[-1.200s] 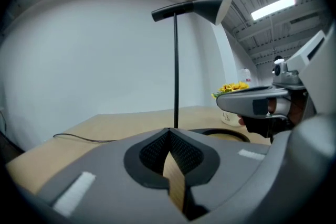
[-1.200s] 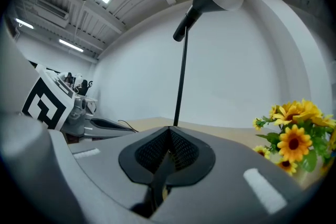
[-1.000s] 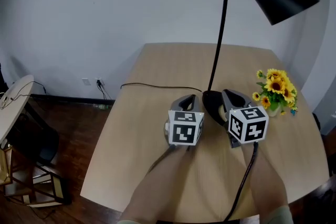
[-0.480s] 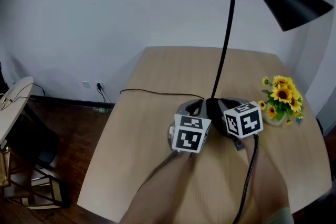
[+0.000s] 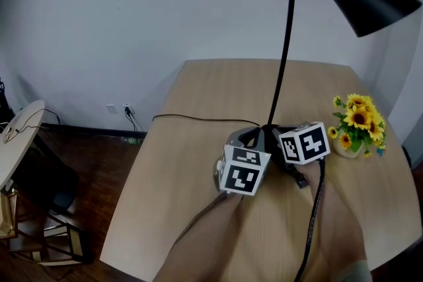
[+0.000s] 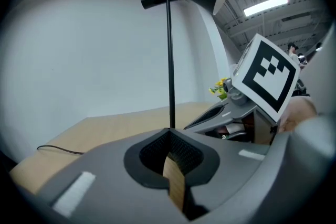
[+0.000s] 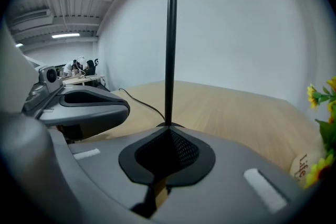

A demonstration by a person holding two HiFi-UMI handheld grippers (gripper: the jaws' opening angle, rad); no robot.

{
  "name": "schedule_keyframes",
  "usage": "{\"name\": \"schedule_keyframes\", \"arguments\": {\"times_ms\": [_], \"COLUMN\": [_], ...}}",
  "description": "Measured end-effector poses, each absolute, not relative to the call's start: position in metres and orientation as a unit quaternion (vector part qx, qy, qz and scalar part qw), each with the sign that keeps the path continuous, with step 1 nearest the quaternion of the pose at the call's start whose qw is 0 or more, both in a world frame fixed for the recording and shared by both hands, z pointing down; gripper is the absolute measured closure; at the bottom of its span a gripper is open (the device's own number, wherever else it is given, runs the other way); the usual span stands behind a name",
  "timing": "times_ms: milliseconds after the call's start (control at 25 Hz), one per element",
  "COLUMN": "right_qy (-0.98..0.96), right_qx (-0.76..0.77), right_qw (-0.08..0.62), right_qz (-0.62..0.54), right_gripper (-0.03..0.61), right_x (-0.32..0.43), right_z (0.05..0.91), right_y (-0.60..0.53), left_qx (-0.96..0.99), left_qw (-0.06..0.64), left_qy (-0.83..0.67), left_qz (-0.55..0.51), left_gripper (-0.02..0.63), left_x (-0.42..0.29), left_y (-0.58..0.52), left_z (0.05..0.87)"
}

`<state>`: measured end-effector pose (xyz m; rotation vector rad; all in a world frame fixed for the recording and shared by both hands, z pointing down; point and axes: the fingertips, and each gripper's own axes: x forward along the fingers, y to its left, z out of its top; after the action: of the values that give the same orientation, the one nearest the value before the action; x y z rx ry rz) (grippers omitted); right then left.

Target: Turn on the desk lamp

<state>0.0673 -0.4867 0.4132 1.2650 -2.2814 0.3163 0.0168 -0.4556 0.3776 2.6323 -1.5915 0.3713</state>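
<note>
Stem upright, the lamp [image 5: 283, 56] stands on the worktop [image 5: 192, 168] dead ahead of both tools, its base just past their tips. The right hand-held gripper [image 7: 169, 136] seems the nearer, nose at the base's edge. The left hand-held gripper [image 6: 169, 139] points in beside it, so the two converge on the stem. Each has its jaws together, holding nothing, and lies low and nearly level. No switch shows; I judge it sits on the base or the cord [image 5: 198, 119].
</note>
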Motion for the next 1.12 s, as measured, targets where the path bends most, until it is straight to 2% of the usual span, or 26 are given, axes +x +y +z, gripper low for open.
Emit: {"name": "schedule_keyframes", "arguments": {"times_ms": [360,760,960,1120], "right_qy": [-0.846,-0.832,-0.836,-0.822], "right_qx": [0.454,0.492,0.522,0.555], "right_qw": [0.232,0.247,0.157,0.126], "right_qz": [0.16,0.065,0.068,0.023], "right_gripper": [0.58,0.58,0.58,0.58], "right_x": [0.069,0.06,0.077,0.084], "right_z": [0.418,0.41,0.395,0.38], "right_y": [-0.488,-0.469,-0.466,-0.459], "left_qx": [0.85,0.848,0.843,0.84], "left_qw": [0.023,0.016,0.017,0.006], "left_qy": [-0.513,-0.517,-0.527,-0.527], "left_qz": [0.117,0.117,0.111,0.129], "left_gripper": [0.617,0.617,0.617,0.617], "left_x": [0.016,0.016,0.014,0.018], "left_y": [-0.455,-0.456,-0.457,-0.453], "left_z": [0.377,0.376,0.378,0.379]}}
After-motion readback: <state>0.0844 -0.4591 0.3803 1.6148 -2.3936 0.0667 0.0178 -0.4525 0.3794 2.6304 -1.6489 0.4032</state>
